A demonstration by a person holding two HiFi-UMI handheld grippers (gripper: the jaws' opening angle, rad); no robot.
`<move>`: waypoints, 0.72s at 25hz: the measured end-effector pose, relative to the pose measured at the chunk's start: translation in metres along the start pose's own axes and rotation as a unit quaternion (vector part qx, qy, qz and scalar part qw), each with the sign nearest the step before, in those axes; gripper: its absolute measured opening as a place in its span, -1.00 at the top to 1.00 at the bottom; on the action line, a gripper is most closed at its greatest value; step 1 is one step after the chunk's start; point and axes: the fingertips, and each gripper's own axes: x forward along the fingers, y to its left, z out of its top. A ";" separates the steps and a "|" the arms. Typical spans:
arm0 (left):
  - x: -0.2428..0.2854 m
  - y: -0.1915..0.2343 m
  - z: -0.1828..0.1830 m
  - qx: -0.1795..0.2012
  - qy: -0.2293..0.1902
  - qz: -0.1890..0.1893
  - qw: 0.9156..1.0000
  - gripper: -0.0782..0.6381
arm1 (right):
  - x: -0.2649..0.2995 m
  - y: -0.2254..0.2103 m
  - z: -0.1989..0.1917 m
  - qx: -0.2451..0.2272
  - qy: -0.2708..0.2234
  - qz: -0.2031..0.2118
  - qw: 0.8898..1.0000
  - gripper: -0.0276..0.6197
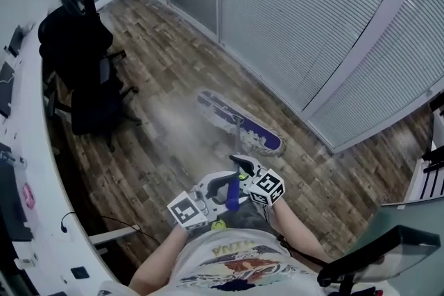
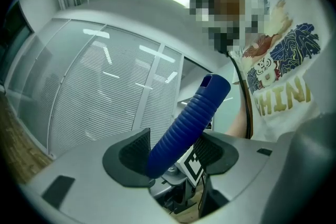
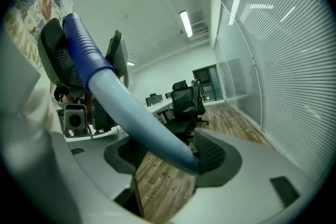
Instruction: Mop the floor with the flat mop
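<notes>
The flat mop's purple and grey head (image 1: 239, 123) lies on the wood floor (image 1: 173, 66) near the blinds wall. Its pole (image 1: 236, 149) rises toward me. My left gripper (image 1: 223, 192) is shut on the blue ribbed grip (image 2: 184, 126) at the handle's top end, which crosses between its pads in the left gripper view (image 2: 170, 157). My right gripper (image 1: 241, 166) sits just ahead of it, lower on the handle. In the right gripper view the light blue pole (image 3: 136, 118) runs between its jaws (image 3: 168, 155) and presses against the pads.
Black office chairs (image 1: 87, 73) stand at the left beside a long white desk (image 1: 31, 170). A glass partition with blinds (image 1: 312, 24) runs along the far right. A dark monitor (image 1: 385, 253) is at the lower right. A black cable (image 1: 104, 222) trails on the floor by the desk.
</notes>
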 end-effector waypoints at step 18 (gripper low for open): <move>0.162 0.229 -0.024 0.020 0.083 0.034 0.996 0.13 | 0.036 -0.276 0.038 -0.023 0.063 0.026 0.997 0.11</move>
